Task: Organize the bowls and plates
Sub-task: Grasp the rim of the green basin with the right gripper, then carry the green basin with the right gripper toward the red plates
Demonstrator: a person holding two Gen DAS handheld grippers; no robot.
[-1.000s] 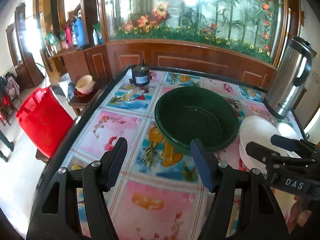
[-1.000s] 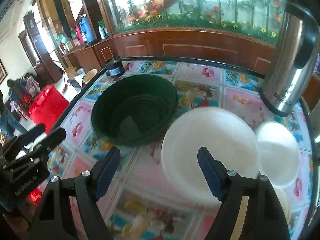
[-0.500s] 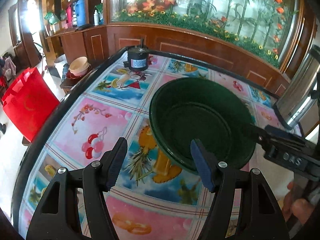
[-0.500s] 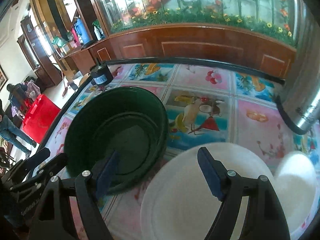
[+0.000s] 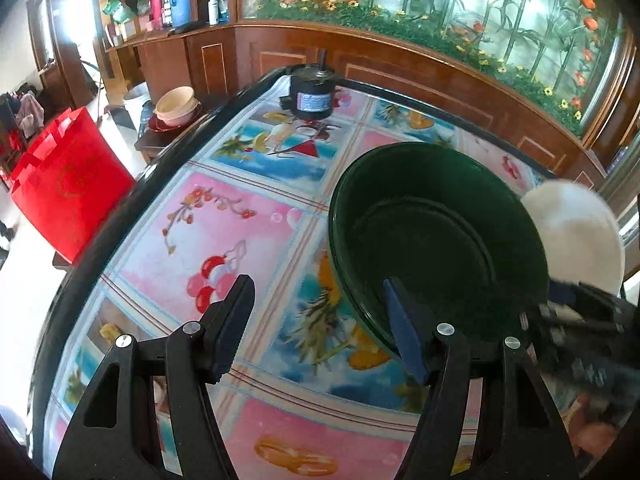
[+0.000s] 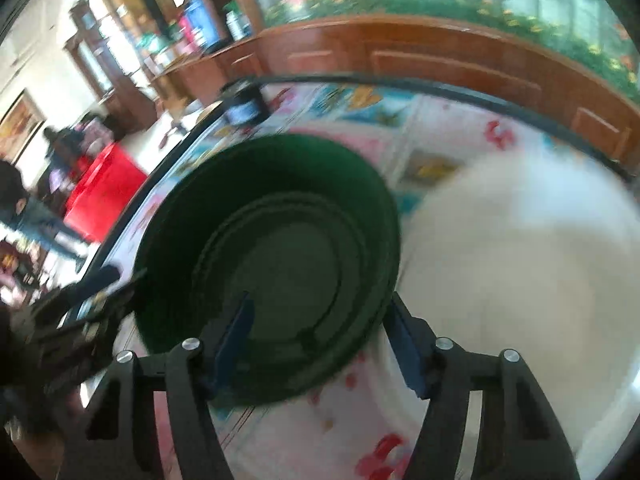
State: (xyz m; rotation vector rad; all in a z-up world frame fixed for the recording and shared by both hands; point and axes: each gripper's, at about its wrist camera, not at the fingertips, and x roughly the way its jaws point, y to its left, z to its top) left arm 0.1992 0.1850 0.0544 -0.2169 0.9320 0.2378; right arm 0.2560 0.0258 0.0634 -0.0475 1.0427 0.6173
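On the fruit-patterned table [image 5: 224, 220], the right gripper [image 6: 320, 344], jaws just closing, straddles the dark green basin's [image 6: 276, 248] near rim unpressed, the left gripper [image 5: 316, 320] gapes beside it, white plate [image 6: 520, 248] adjacent.

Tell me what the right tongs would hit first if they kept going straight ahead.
Probably the green basin: the right tongs straddle its near rim, one finger over the inside, the other outside. Blur leaves depth unclear.

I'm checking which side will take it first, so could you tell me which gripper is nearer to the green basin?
Right. The right gripper straddles the near rim of the green basin, not visibly gripping. The left gripper has only one finger at its edge.
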